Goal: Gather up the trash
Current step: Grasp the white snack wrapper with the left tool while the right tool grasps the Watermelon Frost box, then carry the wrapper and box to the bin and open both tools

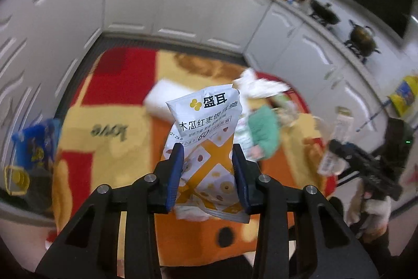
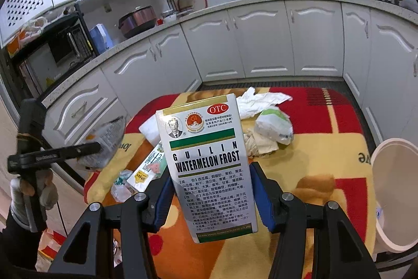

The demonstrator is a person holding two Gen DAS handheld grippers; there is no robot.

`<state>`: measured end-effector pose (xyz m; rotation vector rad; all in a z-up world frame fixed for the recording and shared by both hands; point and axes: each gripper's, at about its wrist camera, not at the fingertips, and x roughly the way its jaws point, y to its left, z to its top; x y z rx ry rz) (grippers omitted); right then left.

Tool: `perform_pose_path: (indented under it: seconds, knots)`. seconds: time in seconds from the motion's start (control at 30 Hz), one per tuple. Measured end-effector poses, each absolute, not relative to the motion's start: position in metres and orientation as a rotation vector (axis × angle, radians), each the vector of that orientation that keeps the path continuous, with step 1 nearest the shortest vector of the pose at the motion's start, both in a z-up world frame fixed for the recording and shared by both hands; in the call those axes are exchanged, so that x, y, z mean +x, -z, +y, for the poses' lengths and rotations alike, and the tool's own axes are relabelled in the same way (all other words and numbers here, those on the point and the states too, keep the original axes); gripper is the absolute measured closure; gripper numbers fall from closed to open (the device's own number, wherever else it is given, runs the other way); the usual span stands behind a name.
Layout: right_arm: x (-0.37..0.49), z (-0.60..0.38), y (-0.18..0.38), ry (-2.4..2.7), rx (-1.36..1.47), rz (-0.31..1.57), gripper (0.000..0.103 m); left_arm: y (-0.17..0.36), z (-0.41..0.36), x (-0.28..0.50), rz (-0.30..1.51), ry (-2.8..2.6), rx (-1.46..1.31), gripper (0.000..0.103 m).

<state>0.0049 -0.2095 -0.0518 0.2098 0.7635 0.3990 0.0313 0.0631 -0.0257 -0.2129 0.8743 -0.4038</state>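
My left gripper is shut on a white and orange snack pouch, which stands upright between the blue pads above the blanket. The right wrist view shows that same pouch at the left, lifted clear of the table. My right gripper is shut on a white medicine box printed "Watermelon Frost", held upright over the table. More trash lies on the blanket: crumpled white paper, a white and green wrapper bundle, a small carton and crumpled plastic.
A red, yellow and orange blanket covers the table. A white bin stands at its right edge. A white foam block lies at the far left. White kitchen cabinets ring the table. A blue bag sits at the left.
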Motion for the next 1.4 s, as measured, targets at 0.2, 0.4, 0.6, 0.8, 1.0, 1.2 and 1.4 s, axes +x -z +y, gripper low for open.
perform_pose_path:
  seconds: [0.2,0.4,0.6,0.8,1.0,1.2,1.4]
  knots:
    - [-0.002,-0.228,0.044,-0.350,0.220,0.737,0.050,-0.006,0.010,0.033,0.819,0.534,-0.165,0.069]
    - [-0.013,-0.261,0.038,-0.264,0.231,0.715,0.050,-0.020,-0.067,0.041,0.792,0.659,-0.110,0.072]
    - [-0.026,-0.312,0.036,-0.140,0.267,0.700,0.050,-0.018,-0.144,0.051,0.809,0.759,-0.071,0.077]
    - [-0.036,-0.363,0.042,-0.027,0.304,0.702,0.050,0.001,-0.210,0.064,0.867,0.842,-0.066,0.080]
    - [-0.047,-0.408,0.056,0.066,0.357,0.721,0.050,0.019,-0.269,0.072,0.917,0.893,-0.057,0.082]
    - [-0.054,-0.447,0.071,0.153,0.398,0.754,0.050,0.035,-0.323,0.076,0.952,0.930,-0.032,0.082]
    - [-0.047,-0.473,0.097,0.233,0.425,0.808,0.050,0.058,-0.353,0.086,1.002,0.920,-0.050,0.082]
